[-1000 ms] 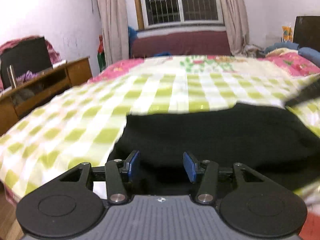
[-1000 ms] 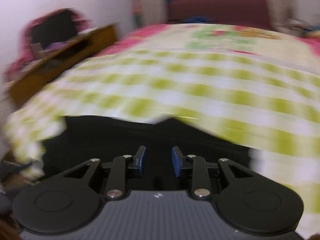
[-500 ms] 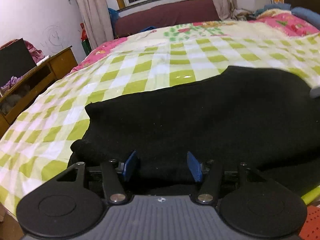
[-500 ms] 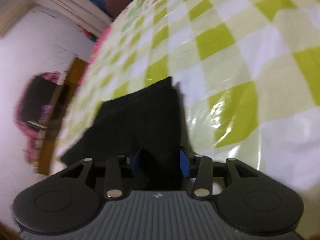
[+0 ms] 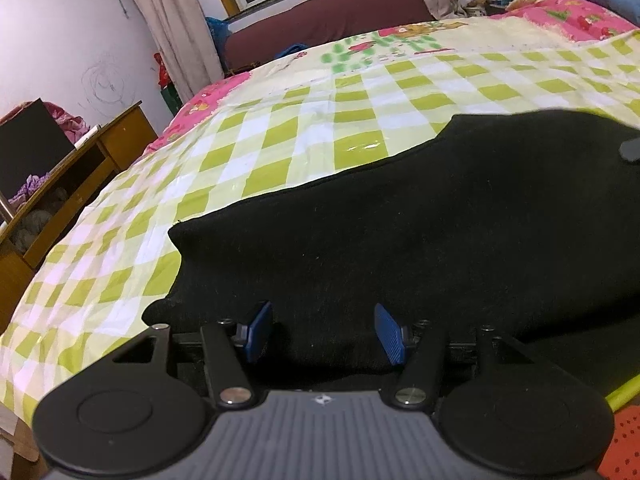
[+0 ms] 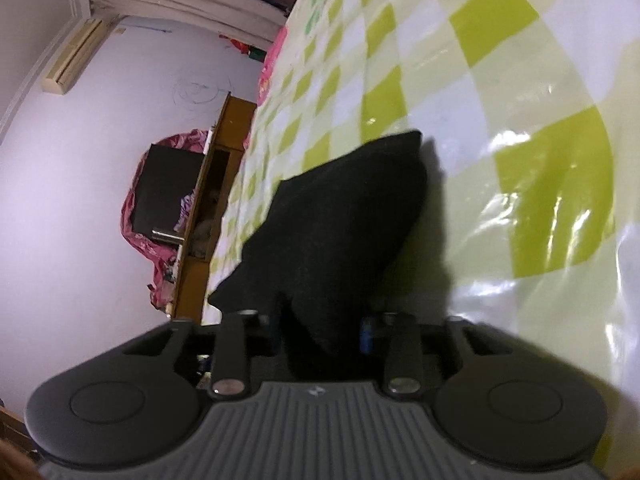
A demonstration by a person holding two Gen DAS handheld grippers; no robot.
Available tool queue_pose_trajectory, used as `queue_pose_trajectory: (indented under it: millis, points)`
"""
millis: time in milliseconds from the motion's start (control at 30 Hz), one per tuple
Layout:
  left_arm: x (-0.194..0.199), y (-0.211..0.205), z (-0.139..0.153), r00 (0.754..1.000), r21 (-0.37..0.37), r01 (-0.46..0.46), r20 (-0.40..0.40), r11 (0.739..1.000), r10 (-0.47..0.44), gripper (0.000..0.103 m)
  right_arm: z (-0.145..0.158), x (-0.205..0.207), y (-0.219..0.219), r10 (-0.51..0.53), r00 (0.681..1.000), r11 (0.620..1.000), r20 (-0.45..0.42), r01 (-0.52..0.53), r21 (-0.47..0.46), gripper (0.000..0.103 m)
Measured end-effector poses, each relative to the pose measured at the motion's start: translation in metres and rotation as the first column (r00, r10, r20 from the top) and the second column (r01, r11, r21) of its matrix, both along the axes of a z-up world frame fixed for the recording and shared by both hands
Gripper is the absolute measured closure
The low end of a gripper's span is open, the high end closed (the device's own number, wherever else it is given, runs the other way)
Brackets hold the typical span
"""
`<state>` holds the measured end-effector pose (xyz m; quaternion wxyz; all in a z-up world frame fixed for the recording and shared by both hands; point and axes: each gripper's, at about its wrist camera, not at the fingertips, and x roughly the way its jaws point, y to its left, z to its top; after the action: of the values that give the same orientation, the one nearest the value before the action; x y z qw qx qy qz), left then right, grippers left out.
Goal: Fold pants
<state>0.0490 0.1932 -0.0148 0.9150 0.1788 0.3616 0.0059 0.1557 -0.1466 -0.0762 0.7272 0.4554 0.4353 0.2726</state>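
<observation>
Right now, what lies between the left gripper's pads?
Black pants lie under the left gripper, its pads apart and not pressing; left wrist view.

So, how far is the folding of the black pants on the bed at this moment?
Done: the black pants lie spread on the checked bed cover; no finished fold shows. In hand: the right gripper is closing, with a bunched edge of the pants between its jaws. The left gripper is open over the near edge, gripping nothing. Left: grip with the left, then make the folds.
</observation>
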Motion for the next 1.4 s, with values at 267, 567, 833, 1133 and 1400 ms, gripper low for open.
queue_pose_trajectory:
  millis: [267, 567, 833, 1133, 1400]
  points:
    - [0.008, -0.02, 0.002, 1.0, 0.056, 0.018, -0.013, 0.998, -0.017, 0.033, 0.012, 0.01, -0.006, -0.081, 0.997, 0.992, -0.009, 0.079, -0.094, 0.086]
    - [0.007, -0.115, 0.0, 0.958, 0.005, 0.288, -0.018, 0.958, -0.288, 0.033, 0.026, -0.056, -0.107, -0.283, 0.958, 0.917, -0.049, 0.256, -0.306, 0.089]
    - [-0.004, -0.135, 0.015, 0.929, 0.0, 0.371, 0.02, 0.929, -0.371, 0.032, 0.097, -0.093, -0.145, -0.34, 0.935, 0.806, 0.099, 0.344, -0.482, 0.079]
    - [0.023, -0.149, 0.023, 0.944, -0.152, 0.316, 0.148, 0.936, -0.295, 0.031, 0.087, 0.051, -0.087, -0.012, 0.988, 0.9, 0.153, 0.078, -0.429, 0.062]
    - [0.039, -0.157, -0.007, 0.943, -0.154, 0.328, 0.104, 0.932, -0.315, 0.027, 0.059, 0.087, -0.056, 0.208, 0.977, 0.884, 0.033, -0.174, -0.434, 0.096]
